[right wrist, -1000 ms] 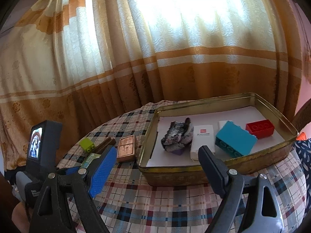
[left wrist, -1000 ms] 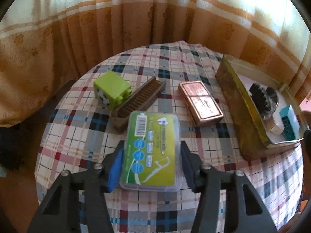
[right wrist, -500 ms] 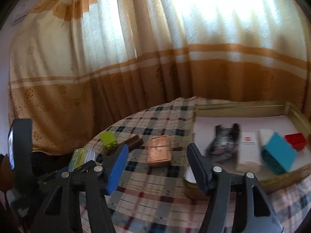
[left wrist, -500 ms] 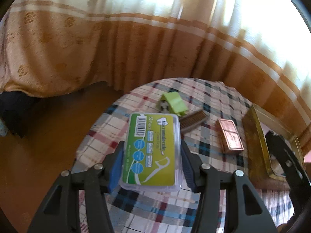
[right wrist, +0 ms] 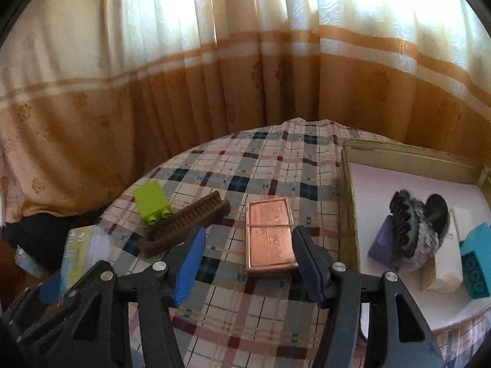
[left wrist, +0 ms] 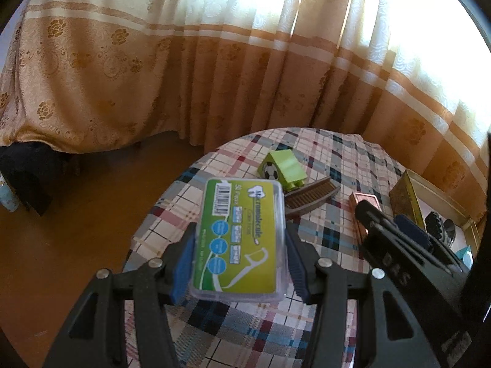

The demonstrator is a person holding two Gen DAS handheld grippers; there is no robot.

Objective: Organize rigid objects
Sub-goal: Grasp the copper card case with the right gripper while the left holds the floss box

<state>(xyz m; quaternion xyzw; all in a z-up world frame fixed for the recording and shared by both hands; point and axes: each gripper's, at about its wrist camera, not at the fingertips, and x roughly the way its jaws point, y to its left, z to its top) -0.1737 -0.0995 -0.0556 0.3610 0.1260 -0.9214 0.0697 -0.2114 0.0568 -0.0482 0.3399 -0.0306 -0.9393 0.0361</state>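
A plaid tablecloth (right wrist: pixel 276 165) covered the table. The left gripper (left wrist: pixel 239 263) clenched the floss-pick box (left wrist: pixel 241 239), marked "50 Pieces", above it. The right gripper (right wrist: pixel 248 263) was closing, nothing gripped, over the copper case (right wrist: pixel 268 236).

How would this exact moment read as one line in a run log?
left gripper: shut on floss box | right gripper: closing, astride copper case

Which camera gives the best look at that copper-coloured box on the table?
The right wrist view: the copper box lies whole and unobstructed ahead of the right claw. In the left wrist view the box is mostly hidden behind the right claw.
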